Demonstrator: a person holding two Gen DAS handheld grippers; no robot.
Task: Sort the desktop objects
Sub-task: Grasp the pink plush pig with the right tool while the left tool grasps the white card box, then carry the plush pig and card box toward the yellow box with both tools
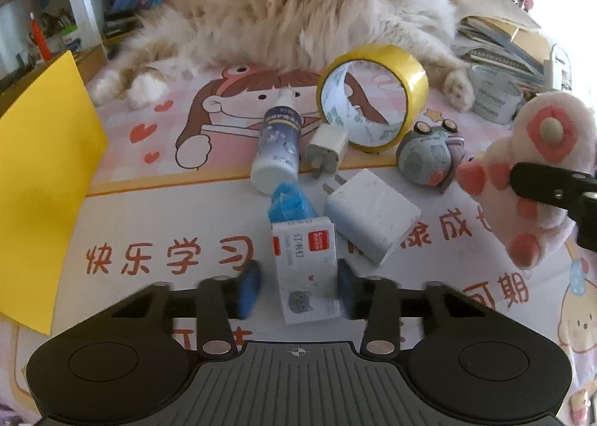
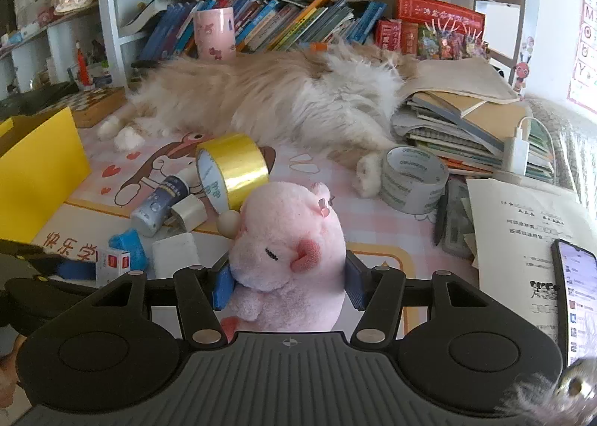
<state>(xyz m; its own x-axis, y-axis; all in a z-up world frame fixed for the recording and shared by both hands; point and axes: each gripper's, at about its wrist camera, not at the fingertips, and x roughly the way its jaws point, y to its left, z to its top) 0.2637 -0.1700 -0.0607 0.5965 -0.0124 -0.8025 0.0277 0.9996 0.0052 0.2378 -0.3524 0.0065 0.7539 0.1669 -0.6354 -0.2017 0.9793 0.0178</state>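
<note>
Left gripper (image 1: 298, 290) clamps the staple box (image 1: 304, 269) mid-desk; right gripper (image 2: 287, 286) grips the pink plush (image 2: 289, 262). Lift straight, clearing the charger (image 1: 371, 215).

A small white staple box (image 1: 304, 269) with red labels lies flat at lower centre. A pink plush pig (image 2: 287, 262) sits upright at centre, facing left, raised off the table.
</note>
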